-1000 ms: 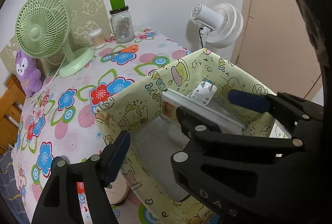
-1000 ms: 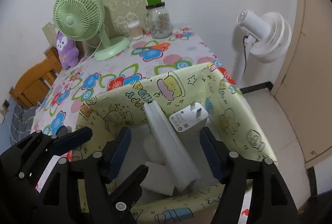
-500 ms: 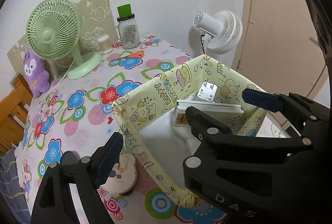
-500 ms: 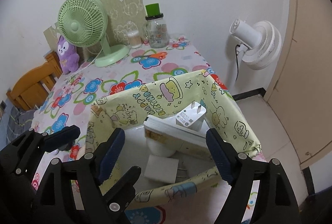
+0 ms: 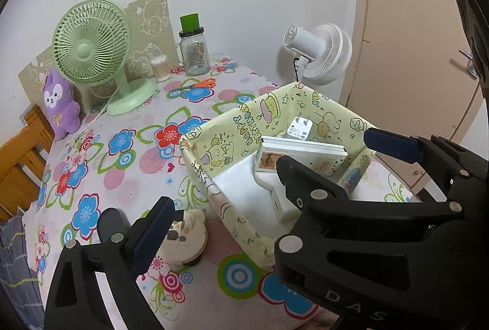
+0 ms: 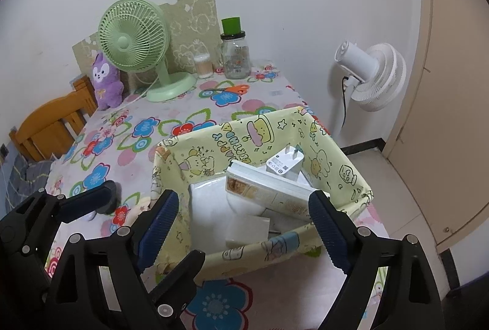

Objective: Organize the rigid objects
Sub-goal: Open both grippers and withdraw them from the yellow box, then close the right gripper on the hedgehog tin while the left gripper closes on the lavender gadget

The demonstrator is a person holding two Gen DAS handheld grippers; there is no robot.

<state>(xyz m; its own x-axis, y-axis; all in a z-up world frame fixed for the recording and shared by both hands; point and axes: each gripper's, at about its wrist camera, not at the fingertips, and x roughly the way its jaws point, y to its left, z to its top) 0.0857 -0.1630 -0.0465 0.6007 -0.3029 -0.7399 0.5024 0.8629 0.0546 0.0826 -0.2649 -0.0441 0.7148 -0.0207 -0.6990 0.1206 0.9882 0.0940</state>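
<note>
1. Right wrist view: right gripper (image 6: pixel 241 226) fingers opening, nothing between; flat white printed box (image 6: pixel 269 192) lies tilted in yellow cartoon fabric bin (image 6: pixel 351 174), centre frame.
2. Left gripper (image 5: pixel 269 177) likewise opening, empty; best lift both clear without brushing the bin's rim.

In front of me a yellow fabric bin (image 6: pixel 269 134) printed with cartoon figures stands open-topped near the corner of the table (image 6: pixel 128 140) under its flowered cloth. Inside it a flat white box (image 6: pixel 269 192) with a brownish picture on its end leans tilted across the middle, one end raised. Behind that, against the far wall of the bin, a white plug adapter (image 6: pixel 284 165) stands with its two prongs pointing up. Lower down lie a smaller white block (image 6: pixel 247 230) and a pale sheet (image 6: pixel 207 201) on the bin's floor. Just outside the bin a round bear-eared case (image 5: pixel 185 238) rests on the table.
</note>
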